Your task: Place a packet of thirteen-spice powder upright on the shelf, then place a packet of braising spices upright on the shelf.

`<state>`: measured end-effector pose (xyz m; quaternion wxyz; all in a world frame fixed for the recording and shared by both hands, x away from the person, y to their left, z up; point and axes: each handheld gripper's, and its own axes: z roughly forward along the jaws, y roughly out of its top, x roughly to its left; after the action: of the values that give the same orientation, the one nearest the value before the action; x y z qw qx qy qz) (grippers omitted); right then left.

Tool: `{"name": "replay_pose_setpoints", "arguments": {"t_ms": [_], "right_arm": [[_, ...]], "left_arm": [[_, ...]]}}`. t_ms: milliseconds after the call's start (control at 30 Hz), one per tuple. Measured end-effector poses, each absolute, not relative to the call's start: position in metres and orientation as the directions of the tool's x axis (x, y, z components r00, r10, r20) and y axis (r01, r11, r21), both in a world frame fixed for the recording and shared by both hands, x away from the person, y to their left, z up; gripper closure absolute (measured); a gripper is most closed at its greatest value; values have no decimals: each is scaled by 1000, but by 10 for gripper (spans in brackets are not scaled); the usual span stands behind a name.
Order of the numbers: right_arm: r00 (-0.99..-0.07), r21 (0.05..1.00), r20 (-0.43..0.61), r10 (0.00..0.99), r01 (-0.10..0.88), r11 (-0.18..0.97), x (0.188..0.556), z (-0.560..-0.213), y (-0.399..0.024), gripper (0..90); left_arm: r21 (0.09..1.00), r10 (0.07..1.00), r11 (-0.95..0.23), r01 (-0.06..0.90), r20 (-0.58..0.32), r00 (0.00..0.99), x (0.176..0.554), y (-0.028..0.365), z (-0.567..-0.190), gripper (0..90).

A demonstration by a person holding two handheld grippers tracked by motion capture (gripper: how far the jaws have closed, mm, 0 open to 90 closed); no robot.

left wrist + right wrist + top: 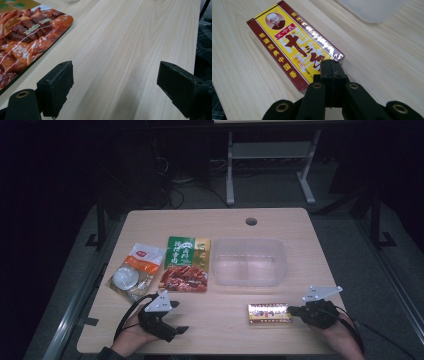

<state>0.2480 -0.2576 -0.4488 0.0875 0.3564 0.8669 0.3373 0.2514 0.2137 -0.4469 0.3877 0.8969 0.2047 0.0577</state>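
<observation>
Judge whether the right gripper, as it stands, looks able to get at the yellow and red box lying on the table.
Probably yes. The right gripper sits at the box's right end with bare table around it and nothing between them. Its jaws are shut, so they would need to open first to take hold.

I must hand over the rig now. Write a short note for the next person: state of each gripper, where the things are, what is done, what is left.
Left gripper: open, nothing between the jaws, low over bare table near the front edge, beside the meat snack pouch.
Right gripper: shut, holding nothing, tips at the near end of the yellow and red box; whether they touch it is unclear.
Things: the box lies flat in front of the clear plastic container; the white and orange pouch lies at far left.
Done: nothing is in the container.
Left: probably moving the box and both pouches into it.
</observation>
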Motion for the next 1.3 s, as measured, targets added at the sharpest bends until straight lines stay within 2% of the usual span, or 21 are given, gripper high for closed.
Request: {"name": "replay_pose_setpoints", "arguments": {"t_ms": [667, 933, 1000, 1167, 1300], "right_arm": [[-819, 645, 53, 572, 465, 606, 255, -443, -205, 900], [-797, 684, 41, 602, 462, 564, 259, -438, -206, 892], [-788, 691, 39, 614, 465, 553, 261, -438, -209, 837], [-737, 721, 26, 676, 482, 498, 264, -441, -219, 543], [-693, 727, 29, 720, 509, 461, 266, -441, -229, 453]], "left_arm": [[721, 316, -643, 258, -58, 947, 256, 194, -448, 133], [719, 280, -655, 230, -52, 959, 260, 182, -449, 133], [719, 272, -659, 222, -48, 961, 261, 177, -449, 133], [725, 247, -661, 193, -32, 968, 266, 163, -448, 132], [730, 225, -661, 175, -30, 974, 270, 151, -447, 132]]}}
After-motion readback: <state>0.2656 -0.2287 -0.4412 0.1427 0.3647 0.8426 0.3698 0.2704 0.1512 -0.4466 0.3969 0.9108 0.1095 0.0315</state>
